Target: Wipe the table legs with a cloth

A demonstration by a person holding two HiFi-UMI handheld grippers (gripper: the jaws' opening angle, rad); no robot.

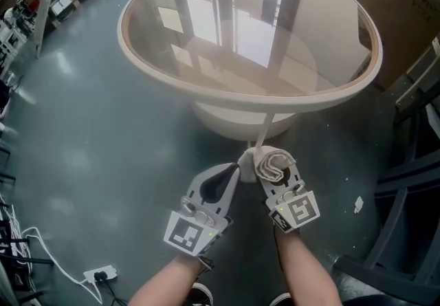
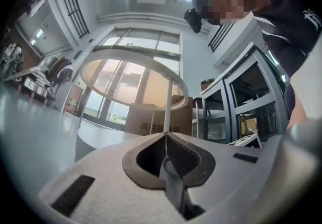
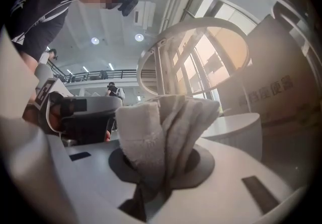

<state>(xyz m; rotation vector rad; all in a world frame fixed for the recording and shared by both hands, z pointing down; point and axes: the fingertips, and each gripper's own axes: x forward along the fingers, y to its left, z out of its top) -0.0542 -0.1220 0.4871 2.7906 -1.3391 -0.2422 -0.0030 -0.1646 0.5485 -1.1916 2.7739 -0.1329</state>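
The right gripper (image 1: 273, 175) pinches the bunched cloth (image 1: 276, 161) at the foot of the thin leg (image 1: 265, 127). Soft and light, the cloth should wrap the leg if held mid-fold. The left gripper (image 1: 236, 168), jaws together and empty, sits just left of the leg.

Beige cloth (image 1: 273, 164) bunched beside slim white table leg (image 1: 265, 129).

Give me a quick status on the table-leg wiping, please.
Left gripper shut, empty. Right gripper shut on bunched cloth, at foot of thin white table leg; contact unclear. Nothing in the way.
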